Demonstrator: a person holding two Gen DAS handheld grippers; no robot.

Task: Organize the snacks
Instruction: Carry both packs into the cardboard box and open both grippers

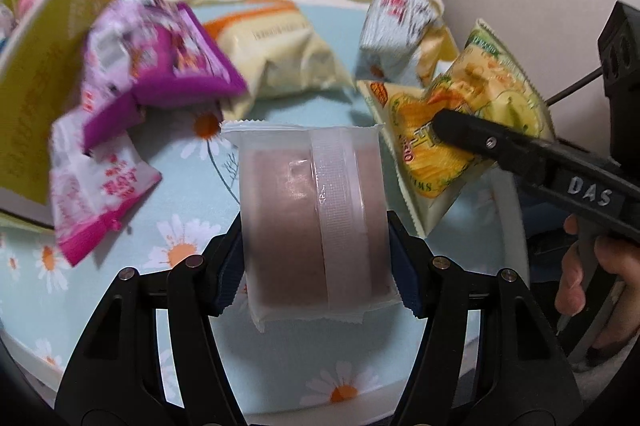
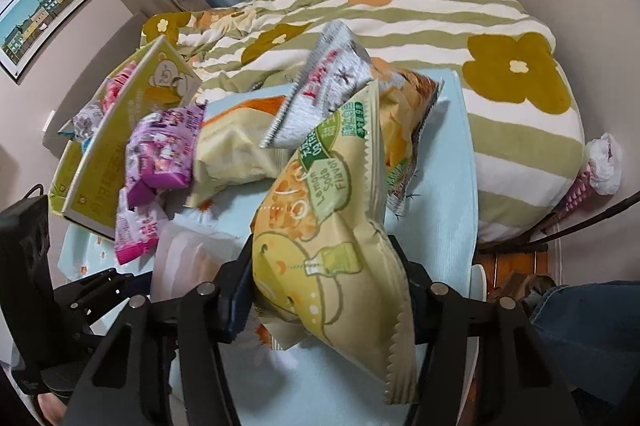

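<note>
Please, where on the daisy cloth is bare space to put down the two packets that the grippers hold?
Bare daisy cloth lies near the table edge, below the pink packet and around the left gripper, which holds the brown cake packet. Another bare strip runs right of the lemon soda bag toward the blanket. The middle is crowded.

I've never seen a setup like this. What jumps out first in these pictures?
Each pair of tongs grips a snack: the left tongs pinch a clear-wrapped brown cake, the right tongs a yellow lemon soda bag. Behind them, bright packets pile up beside a green box on a daisy-print cloth.
</note>
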